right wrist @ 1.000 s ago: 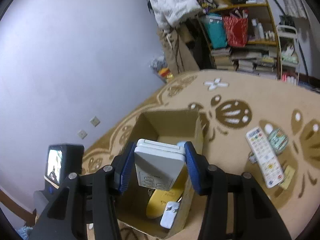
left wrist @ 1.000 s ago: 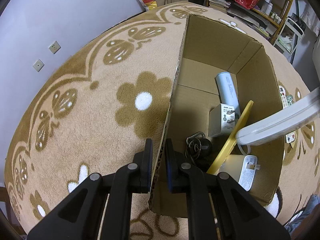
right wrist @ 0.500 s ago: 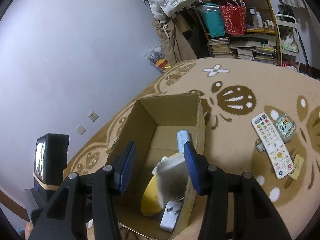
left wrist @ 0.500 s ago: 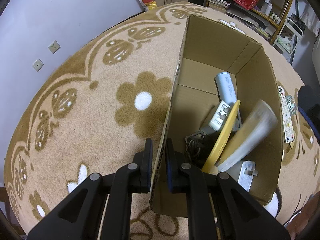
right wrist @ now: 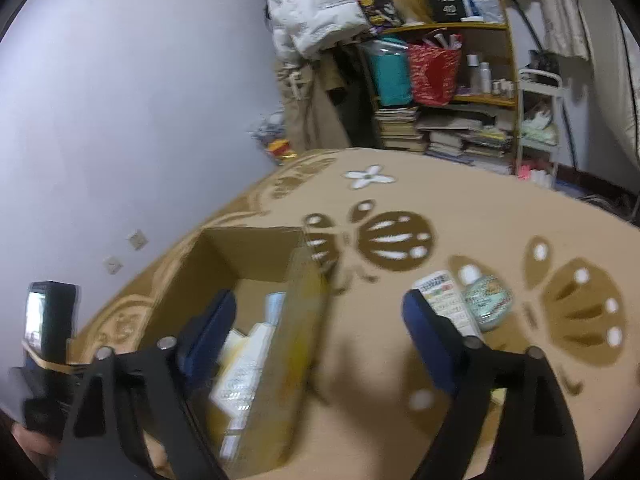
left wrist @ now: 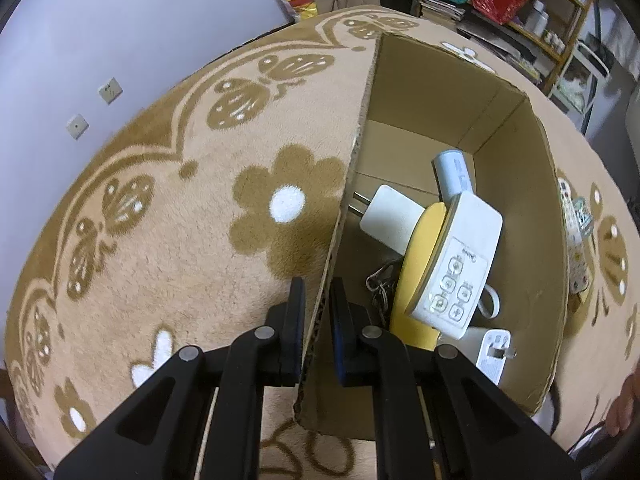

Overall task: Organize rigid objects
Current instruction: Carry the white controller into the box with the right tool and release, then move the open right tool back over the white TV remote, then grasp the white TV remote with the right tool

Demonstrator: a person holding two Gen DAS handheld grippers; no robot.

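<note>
Left gripper (left wrist: 318, 320): we have it clamped on the near left wall of the cardboard box (left wrist: 516, 152), one finger outside and one inside.
Right gripper (right wrist: 320, 336): we hold it wide apart with nothing in it, above the box's right wall and the carpet (right wrist: 460, 208) (this view is blurred).
Box contents: a white remote (left wrist: 460, 264) lies tilted on top, buttons up, leaning against a yellow plate (left wrist: 416, 264) that stands on edge.
Behind them: a white plug adapter (left wrist: 390, 220) and a pale tube (left wrist: 452, 174) toward the far wall.
Near corner: a second white adapter (left wrist: 494, 354), with a dark tangle of cable (left wrist: 380, 284) beside the plate.
Outside the box: a long remote (right wrist: 444, 300) and a round patterned tin (right wrist: 488, 296), just beside each other on the carpet right of the box.
</note>
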